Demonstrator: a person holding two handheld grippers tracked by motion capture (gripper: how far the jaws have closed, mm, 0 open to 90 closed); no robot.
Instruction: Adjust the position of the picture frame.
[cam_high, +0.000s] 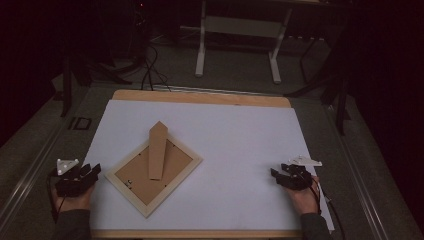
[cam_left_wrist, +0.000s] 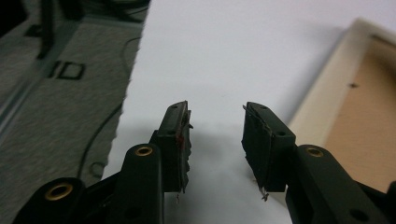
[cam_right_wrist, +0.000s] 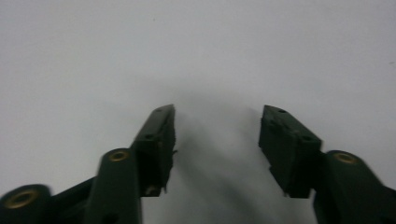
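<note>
A pale wooden picture frame (cam_high: 154, 174) lies face down on the white sheet (cam_high: 240, 135), turned like a diamond, its brown backing up. A brown cardboard stand (cam_high: 157, 149) lies along the backing. My left gripper (cam_high: 94, 170) rests at the sheet's left edge, just left of the frame, jaws open and empty. In the left gripper view the left gripper (cam_left_wrist: 215, 112) points over the sheet with the frame's pale edge (cam_left_wrist: 327, 102) at the right. My right gripper (cam_high: 278, 170) sits near the sheet's right edge, open, far from the frame. In the right gripper view the right gripper (cam_right_wrist: 217, 112) has bare white sheet between its jaws.
The white sheet covers a wooden board (cam_high: 200, 97) on a grey carpeted surface (cam_high: 40, 150). White table legs (cam_high: 201, 50) and dark cables (cam_high: 150, 65) stand on the floor behind. Dark stands (cam_high: 340, 95) rise at the right.
</note>
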